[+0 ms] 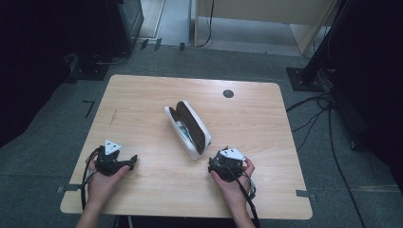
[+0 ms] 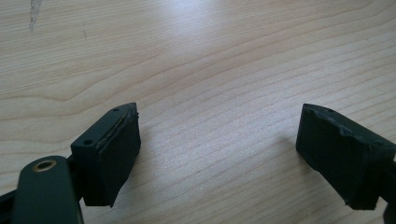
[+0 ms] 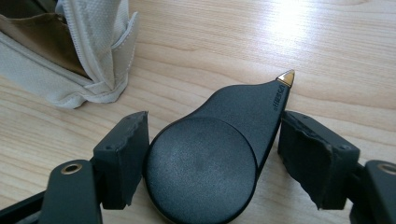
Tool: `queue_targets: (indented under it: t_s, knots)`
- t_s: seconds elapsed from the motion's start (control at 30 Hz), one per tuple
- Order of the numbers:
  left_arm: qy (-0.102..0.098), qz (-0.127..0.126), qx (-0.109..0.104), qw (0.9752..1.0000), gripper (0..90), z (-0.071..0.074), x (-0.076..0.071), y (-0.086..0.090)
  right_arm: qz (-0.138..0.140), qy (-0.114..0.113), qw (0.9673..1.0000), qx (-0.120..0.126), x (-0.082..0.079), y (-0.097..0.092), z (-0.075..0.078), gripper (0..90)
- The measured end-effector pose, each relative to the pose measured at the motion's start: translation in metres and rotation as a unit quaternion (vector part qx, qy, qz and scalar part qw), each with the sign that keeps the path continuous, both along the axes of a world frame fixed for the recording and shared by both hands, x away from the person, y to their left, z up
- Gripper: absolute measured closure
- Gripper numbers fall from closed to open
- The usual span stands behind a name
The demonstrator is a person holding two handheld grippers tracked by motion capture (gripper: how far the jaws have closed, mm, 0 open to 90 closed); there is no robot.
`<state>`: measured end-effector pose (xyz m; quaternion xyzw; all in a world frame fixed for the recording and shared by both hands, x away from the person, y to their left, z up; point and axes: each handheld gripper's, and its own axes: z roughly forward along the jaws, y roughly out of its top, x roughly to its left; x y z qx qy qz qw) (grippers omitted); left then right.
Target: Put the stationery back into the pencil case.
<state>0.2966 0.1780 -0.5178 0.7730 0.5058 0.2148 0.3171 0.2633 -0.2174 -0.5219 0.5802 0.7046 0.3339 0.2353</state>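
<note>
Two grippers sit near the desk's (image 1: 142, 90) front edge: the right gripper (image 3: 212, 135) clamps a black tool (image 3: 219, 154) beside the open case (image 1: 188, 128) at mid-desk, likely for stowing; the left gripper (image 2: 217, 149) gapes wide, empty.

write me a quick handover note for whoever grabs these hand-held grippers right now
Left hand-held gripper: open, nothing between its jaws, low over bare table at the near left.
Right hand-held gripper: jaws set on either side of a black teardrop-shaped object with a gold tip, at the near right of the table. The jaws touch its sides; whether it is lifted I cannot tell.
White case: lies open at the table's middle, brown lining up, something pale green inside, just beyond the right gripper.
Done: case open, black object between the jaws.
Left, likely: put the black object into the case and close it, perhaps steadying the case with the left.
</note>
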Motion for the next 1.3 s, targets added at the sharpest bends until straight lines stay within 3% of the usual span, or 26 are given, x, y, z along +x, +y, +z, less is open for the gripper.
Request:
queue_targets:
  t_s: [0.2,0.4,0.57,0.7,0.83,1.03,1.23,1.3]
  knots:
    - [0.0,0.0,0.0,1.0,14.0,0.0,0.0,0.0,0.014,-0.011,0.9998,-0.008,0.0,-0.005,0.0,40.8]
    - [0.0,0.0,0.0,1.0,14.0,0.0,0.0,0.0,0.034,-0.014,0.9993,-0.009,-0.001,-0.01,-0.001,40.3]
    - [0.0,0.0,0.0,1.0,14.0,0.0,0.0,0.0,0.034,-0.004,0.9994,-0.006,0.002,-0.01,-0.001,23.0]
    - [0.0,0.0,0.0,1.0,14.0,0.0,0.0,0.0,0.026,-0.007,0.9995,-0.014,0.003,-0.008,-0.001,27.0]
    - [0.0,0.0,0.0,1.0,14.0,0.0,0.0,0.0,0.03,-0.015,0.9994,-0.012,-0.001,-0.009,-0.001,40.9]
    - [-0.002,-0.001,-0.002,1.0,15.2,0.0,-0.001,-0.001,0.043,-0.016,0.9989,-0.01,-0.006,-0.015,-0.001,41.5]
    - [-0.012,-0.018,-0.027,0.9994,15.1,0.001,-0.003,0.002,0.07,-0.017,0.9974,-0.002,-0.015,-0.016,0.001,41.6]
    - [-0.015,-0.025,-0.016,0.9994,15.1,0.001,-0.004,-0.001,0.078,-0.018,0.9968,-0.002,-0.02,-0.016,0.003,41.6]
